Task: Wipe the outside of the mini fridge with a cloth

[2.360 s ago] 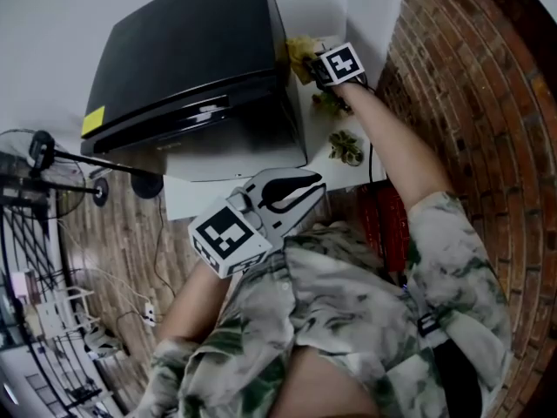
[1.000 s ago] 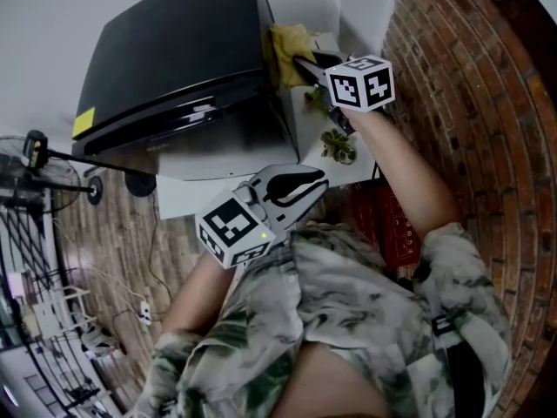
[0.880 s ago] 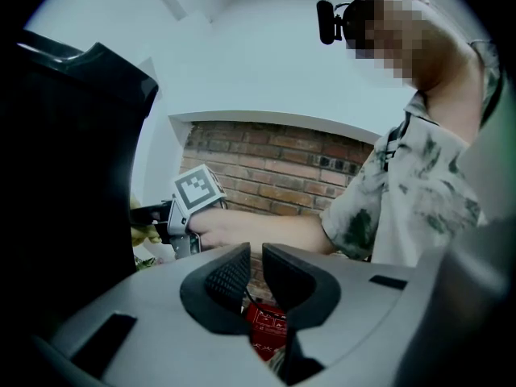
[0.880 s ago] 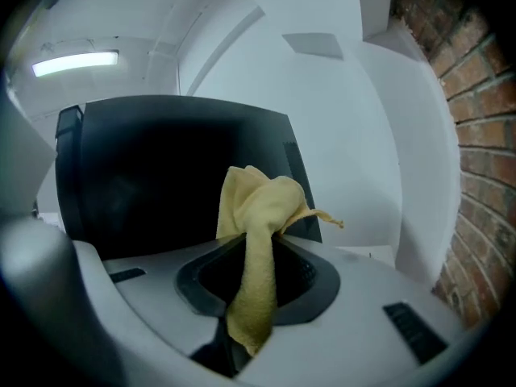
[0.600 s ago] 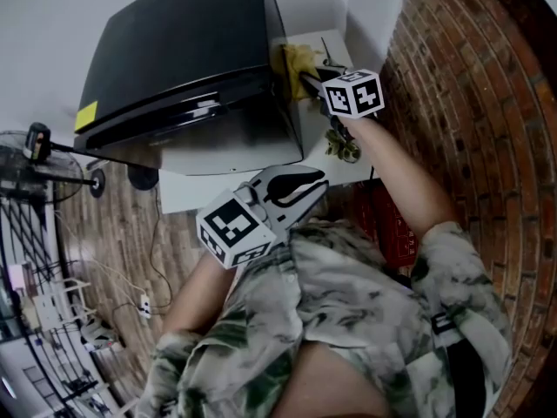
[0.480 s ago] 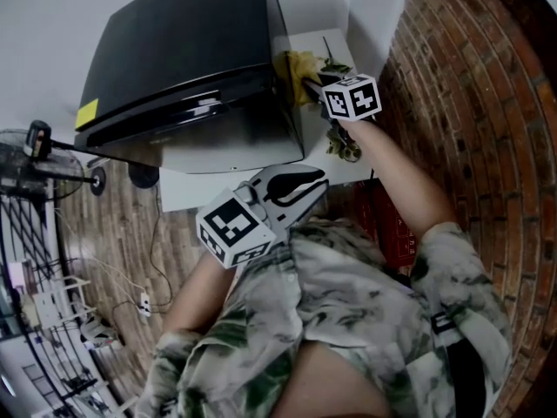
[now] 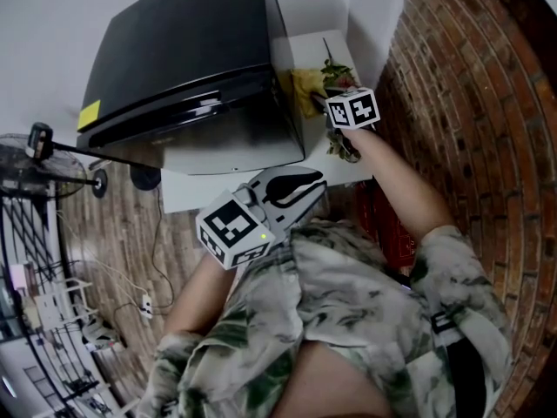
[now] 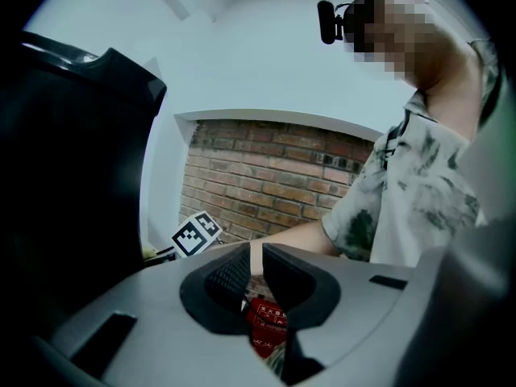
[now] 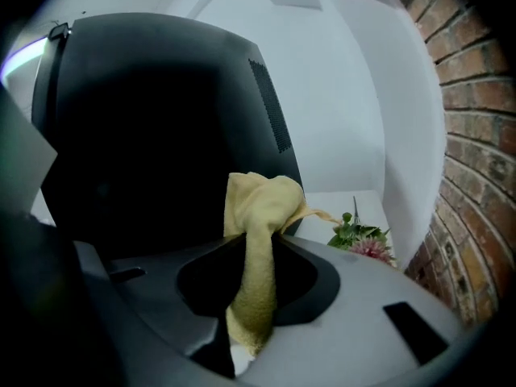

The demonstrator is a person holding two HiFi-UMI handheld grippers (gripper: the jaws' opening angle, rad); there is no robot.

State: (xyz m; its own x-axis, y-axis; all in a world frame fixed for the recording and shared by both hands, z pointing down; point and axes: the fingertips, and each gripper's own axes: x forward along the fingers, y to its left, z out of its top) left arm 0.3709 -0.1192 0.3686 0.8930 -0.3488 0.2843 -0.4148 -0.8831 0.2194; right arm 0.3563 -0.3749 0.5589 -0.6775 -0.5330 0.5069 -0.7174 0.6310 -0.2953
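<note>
Fridge (image 7: 183, 50), black and closed, is seen standing on a white desk (image 7: 318, 46) that is set into a corner beside a brick wall (image 7: 470, 103). A yellow label is seen on its front corner at the left. In the right gripper view the fridge's (image 9: 145, 135) dark side wall fills the left half, with a vent grille near its upper rear edge.

A yellow cloth (image 7: 305, 88) is held at the lower part of that side wall, close above the desk; contact with the wall appears likely but cannot be confirmed. The cloth (image 9: 260, 208) is pinched by the fingers of the right gripper (image 7: 318, 103), its bunched top standing above them and a strip hanging down between them (image 9: 254, 252).

Flowers (image 7: 338, 72) with green leaves are seen lying on the desk just beside the cloth, pink blooms being shown in the right gripper view (image 9: 363, 240).

The left gripper (image 7: 312, 181) is held well apart from the fridge, low and close to the person's patterned shirt. Its fingers (image 8: 230, 272) are drawn together with only a thin slit left, and nothing is held between them
</note>
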